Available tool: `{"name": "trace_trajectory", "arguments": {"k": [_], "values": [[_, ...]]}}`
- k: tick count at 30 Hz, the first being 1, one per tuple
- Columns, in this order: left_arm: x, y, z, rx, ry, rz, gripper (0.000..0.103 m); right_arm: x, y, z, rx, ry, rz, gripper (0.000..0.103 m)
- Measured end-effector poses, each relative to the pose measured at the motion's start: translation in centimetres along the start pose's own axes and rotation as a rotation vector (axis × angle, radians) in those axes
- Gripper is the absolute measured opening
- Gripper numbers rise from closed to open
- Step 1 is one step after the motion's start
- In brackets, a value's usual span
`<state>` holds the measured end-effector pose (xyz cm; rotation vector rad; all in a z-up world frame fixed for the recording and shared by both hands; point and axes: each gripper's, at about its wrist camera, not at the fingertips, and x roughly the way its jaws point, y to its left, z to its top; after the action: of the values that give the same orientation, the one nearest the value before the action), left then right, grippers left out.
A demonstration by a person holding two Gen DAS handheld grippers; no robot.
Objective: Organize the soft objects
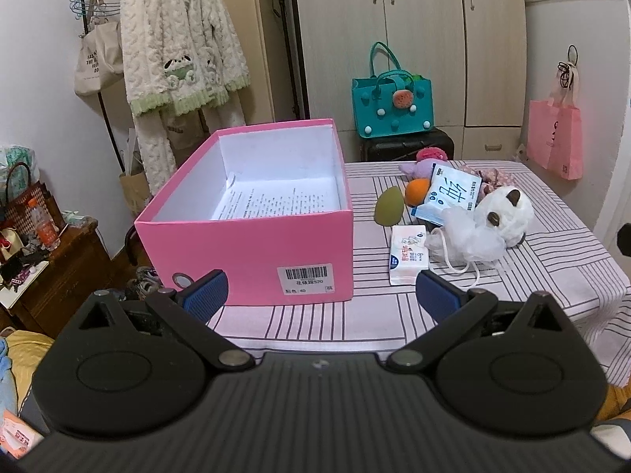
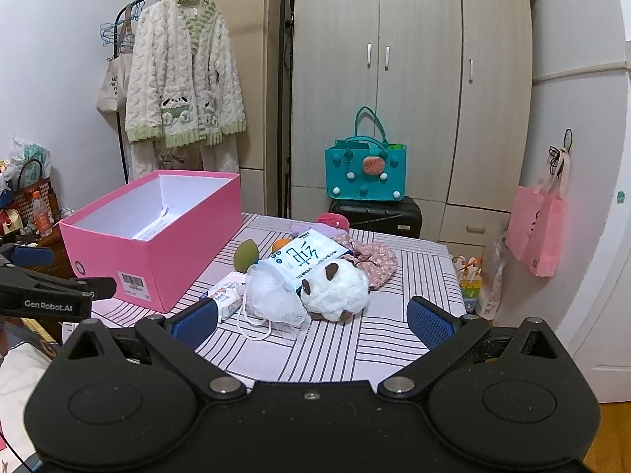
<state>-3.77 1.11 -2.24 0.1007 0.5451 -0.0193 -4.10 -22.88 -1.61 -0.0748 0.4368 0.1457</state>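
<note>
An open pink box [image 1: 252, 248] [image 2: 157, 244] with printed paper inside stands on the left of the striped table [image 1: 355, 315]. Right of it lies a pile: a white plush toy [image 1: 504, 213] [image 2: 335, 287], a white mesh bath puff [image 1: 469, 240] [image 2: 272, 295], a blue-and-white tissue pack [image 1: 451, 193] [image 2: 303, 256], a small wipes pack [image 1: 408, 254] [image 2: 226, 295], a green egg sponge [image 1: 388, 207] [image 2: 246, 255], an orange ball [image 1: 418, 190], floral cloth [image 2: 374, 260] and a purple-pink plush [image 1: 426, 159]. My left gripper [image 1: 321, 291] hovers open before the box. My right gripper [image 2: 313, 321] is open just short of the plush.
A teal felt bag [image 2: 364, 173] sits on a black suitcase [image 2: 378, 216] behind the table. A fleece robe [image 2: 181, 82] hangs on a rack at the left. A pink bag [image 2: 536, 228] hangs on the right wall. A cluttered wooden stand [image 1: 51, 276] is at the left.
</note>
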Motion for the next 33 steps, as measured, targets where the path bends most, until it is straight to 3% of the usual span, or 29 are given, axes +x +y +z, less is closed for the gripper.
{"name": "trace_trajectory", "arguments": {"k": [12, 20, 28, 33], "values": [[-0.2, 0.3, -0.4, -0.015, -0.046, -0.001, 0.103, -0.7, -0.8, -1.7, 0.070, -0.089, 0.022, 0.103], [-0.1, 0.1, -0.5, -0.015, -0.053, -0.004, 0.103, -0.5, -1.1, -2.2, 0.122, -0.116, -0.050, 0.103], [-0.2, -0.1, -0.5, -0.013, -0.057, 0.004, 0.103, -0.5, -1.5, -2.2, 0.113, -0.115, -0.052, 0.103], [-0.1, 0.4, -0.1, -0.039, -0.064, -0.016, 0.103, -0.9, -1.9, -2.2, 0.066, -0.172, -0.007, 0.103]]}}
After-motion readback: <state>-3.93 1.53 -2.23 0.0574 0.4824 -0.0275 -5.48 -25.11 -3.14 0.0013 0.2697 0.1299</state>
